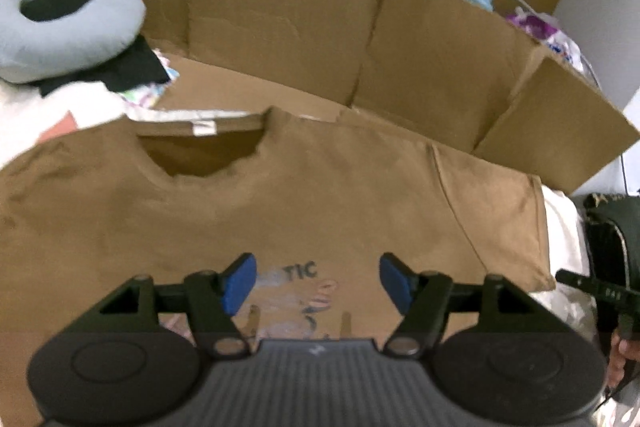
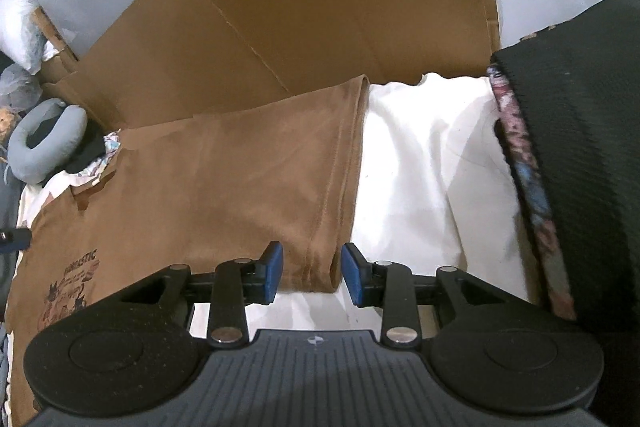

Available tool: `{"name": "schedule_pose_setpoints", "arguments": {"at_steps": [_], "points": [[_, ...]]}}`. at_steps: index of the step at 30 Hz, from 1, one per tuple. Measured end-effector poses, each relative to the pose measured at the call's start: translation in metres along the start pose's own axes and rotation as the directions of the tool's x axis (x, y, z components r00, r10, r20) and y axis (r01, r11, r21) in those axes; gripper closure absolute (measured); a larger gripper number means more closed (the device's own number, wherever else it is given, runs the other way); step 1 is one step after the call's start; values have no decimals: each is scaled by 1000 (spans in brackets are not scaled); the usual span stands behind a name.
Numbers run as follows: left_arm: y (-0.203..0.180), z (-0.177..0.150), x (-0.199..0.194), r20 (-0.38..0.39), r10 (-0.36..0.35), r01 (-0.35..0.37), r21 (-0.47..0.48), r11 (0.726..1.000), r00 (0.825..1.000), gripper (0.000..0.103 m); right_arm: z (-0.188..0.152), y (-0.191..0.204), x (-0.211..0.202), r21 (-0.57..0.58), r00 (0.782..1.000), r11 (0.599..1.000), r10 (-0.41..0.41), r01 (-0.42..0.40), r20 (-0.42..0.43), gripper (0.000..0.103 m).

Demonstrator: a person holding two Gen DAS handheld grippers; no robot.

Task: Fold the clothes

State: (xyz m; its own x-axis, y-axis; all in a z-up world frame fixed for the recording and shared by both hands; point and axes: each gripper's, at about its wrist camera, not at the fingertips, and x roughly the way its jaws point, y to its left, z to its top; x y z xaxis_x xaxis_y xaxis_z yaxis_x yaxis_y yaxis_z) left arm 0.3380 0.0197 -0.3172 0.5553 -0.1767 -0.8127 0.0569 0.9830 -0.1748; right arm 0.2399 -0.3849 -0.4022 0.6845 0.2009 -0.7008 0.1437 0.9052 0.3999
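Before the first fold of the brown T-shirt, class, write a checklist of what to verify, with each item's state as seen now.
1. Brown T-shirt spread flat, print side up: ok.
2. Sleeve laid out on the white sheet: ok.
3. Right gripper jaws apart, sleeve hem between them, pads not pressing: ok.
4. Left gripper jaws open above the print, nothing held: ok.
5. Cardboard box off the shirt: not ok, shirt's far edge lies on the flap.
6. Shirt's bottom hem straight: cannot tell, hidden.
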Motion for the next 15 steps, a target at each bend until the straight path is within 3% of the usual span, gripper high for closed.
{"name": "schedule_pose_setpoints", "arguments": {"at_steps": [8, 15], "points": [[-23, -14, 33, -25, -33, 32, -40, 999, 999, 31, 4, 1, 19, 15, 1000, 1000, -13, 14, -13, 64], [-57, -16, 47, -22, -107, 106, -38, 994, 994, 31, 2, 7, 16, -5, 1000, 1000, -29, 29, -2, 64]]}}
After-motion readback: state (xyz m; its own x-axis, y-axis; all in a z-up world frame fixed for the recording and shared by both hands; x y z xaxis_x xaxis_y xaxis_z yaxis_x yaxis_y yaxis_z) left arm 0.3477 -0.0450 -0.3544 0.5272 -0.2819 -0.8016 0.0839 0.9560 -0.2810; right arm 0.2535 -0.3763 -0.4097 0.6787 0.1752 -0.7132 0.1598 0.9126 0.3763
